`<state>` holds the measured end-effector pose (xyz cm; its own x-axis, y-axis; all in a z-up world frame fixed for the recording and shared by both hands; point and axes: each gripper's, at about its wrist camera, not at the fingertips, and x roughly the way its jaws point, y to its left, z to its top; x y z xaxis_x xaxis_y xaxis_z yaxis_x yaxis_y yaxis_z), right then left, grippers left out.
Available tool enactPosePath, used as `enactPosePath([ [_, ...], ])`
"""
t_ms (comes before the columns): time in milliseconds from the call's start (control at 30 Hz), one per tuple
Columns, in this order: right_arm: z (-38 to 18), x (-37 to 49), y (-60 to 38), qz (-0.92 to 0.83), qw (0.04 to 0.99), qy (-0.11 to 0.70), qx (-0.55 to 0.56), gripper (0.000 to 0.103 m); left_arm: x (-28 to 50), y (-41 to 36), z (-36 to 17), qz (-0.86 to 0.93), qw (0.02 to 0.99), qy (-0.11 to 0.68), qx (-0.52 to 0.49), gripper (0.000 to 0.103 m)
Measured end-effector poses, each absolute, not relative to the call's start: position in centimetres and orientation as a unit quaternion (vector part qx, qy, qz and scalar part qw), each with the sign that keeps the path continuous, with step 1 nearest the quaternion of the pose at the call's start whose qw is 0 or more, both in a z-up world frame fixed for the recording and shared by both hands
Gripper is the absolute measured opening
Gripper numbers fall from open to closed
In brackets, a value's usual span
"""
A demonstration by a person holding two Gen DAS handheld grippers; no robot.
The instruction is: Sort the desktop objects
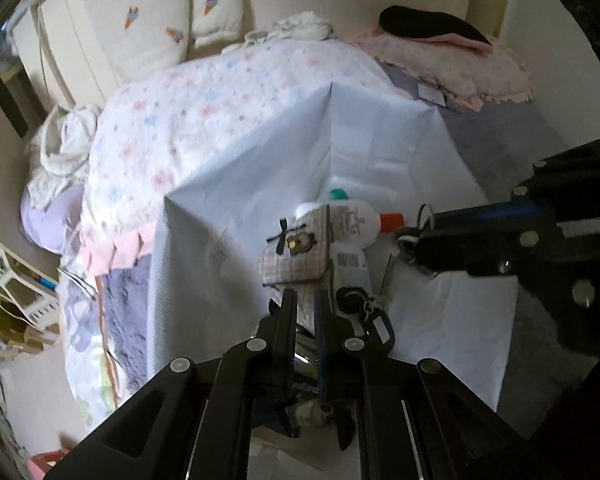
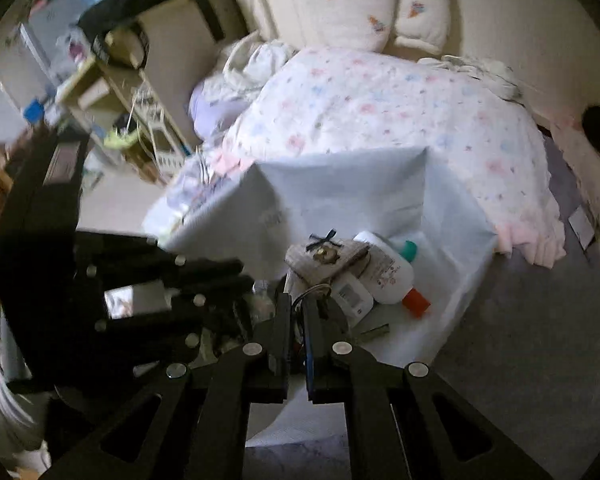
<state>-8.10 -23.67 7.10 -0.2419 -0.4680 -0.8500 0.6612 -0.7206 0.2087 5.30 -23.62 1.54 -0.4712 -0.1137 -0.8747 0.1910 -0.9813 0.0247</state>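
Nearest to us in the left wrist view, our left gripper point(image 1: 306, 300) points steeply down, its jaws drawn almost together on a thin edge of the checked fabric pouch point(image 1: 296, 254), which carries a small black bow and a bear badge. Under the fingers lies a blurred clutter that we cannot name, and a small plush charm point(image 1: 310, 412) shows low between the gripper's arms. Just right of the fingertips a bunch of keys point(image 1: 360, 300) rests on the white sheet point(image 1: 260, 160).

In the right wrist view our right gripper point(image 2: 298, 308) is pressed shut. A wire key ring point(image 2: 312, 292) sits at its tips, though we cannot tell whether the pads actually pinch it. In the left wrist view that same gripper comes in from the right, with rings and keys bunched at its tips.

Behind the pouch lies a white lotion bottle point(image 1: 356, 220) on its side, with an orange cap point(image 1: 392, 222) at one end. A second white bottle with a teal cap point(image 1: 340, 194) touches it, and a white labelled box point(image 1: 350, 260) lies against both. All these things are heaped together in the middle of the sheet.

Farther off, the sheet rises over a floral quilt point(image 1: 172, 120). Beyond the quilt stand cream cushions point(image 1: 140, 8), and a black slipper point(image 1: 428, 24) lies on pink bedding.
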Motion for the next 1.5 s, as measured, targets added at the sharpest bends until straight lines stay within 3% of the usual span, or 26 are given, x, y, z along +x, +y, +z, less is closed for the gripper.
enactPosePath([
  [200, 5.4, -7.9, -24.8, -0.769, 0.367, 0.115, 0.510, 0.004, 5.0, -24.1, 0.2, -0.851, 0.086, 0.045, 0.516, 0.008],
  [233, 5.2, -8.0, -24.7, -0.766, 0.370, 0.113, 0.514, 0.004, 5.0, -24.1, 0.1, -0.852, 0.087, 0.045, 0.515, 0.014],
  [267, 5.3, -8.1, -24.7, -0.765, 0.370, 0.113, 0.514, 0.004, 4.9, -24.1, 0.0, -0.849, 0.091, 0.042, 0.519, 0.024],
  [300, 5.4, -8.1, -24.7, -0.765, 0.371, 0.111, 0.514, 0.004, 4.8, -24.1, -0.1, -0.842, 0.103, 0.035, 0.528, 0.060],
  [333, 5.5, -8.1, -24.6, -0.764, 0.373, 0.109, 0.515, 0.004, 4.6, -24.1, -0.5, -0.831, 0.133, 0.018, 0.539, 0.089],
  [433, 5.9, -8.0, -24.3, -0.762, 0.379, 0.101, 0.515, 0.004, 4.9, -23.5, 0.3, -0.843, 0.159, -0.025, 0.513, 0.090],
  [600, 6.0, -7.8, -24.4, -0.759, 0.385, 0.099, 0.516, 0.004, 5.5, -23.6, 1.2, -0.854, 0.154, -0.018, 0.497, 0.090],
  [700, 5.7, -7.9, -24.4, -0.756, 0.387, 0.099, 0.519, 0.012, 5.6, -23.7, 0.8, -0.847, 0.161, -0.024, 0.506, 0.090],
  [800, 5.2, -7.9, -24.4, -0.763, 0.367, 0.116, 0.519, 0.070, 5.7, -23.5, 0.6, -0.848, 0.157, -0.020, 0.506, 0.090],
  [833, 5.2, -7.9, -24.3, -0.775, 0.351, 0.126, 0.511, 0.074, 5.6, -23.4, 0.6, -0.849, 0.156, -0.020, 0.504, 0.090],
  [1500, 5.6, -7.2, -23.6, -0.784, 0.333, 0.150, 0.501, 0.077, 5.6, -23.2, 1.4, -0.869, 0.144, 0.011, 0.474, 0.090],
])
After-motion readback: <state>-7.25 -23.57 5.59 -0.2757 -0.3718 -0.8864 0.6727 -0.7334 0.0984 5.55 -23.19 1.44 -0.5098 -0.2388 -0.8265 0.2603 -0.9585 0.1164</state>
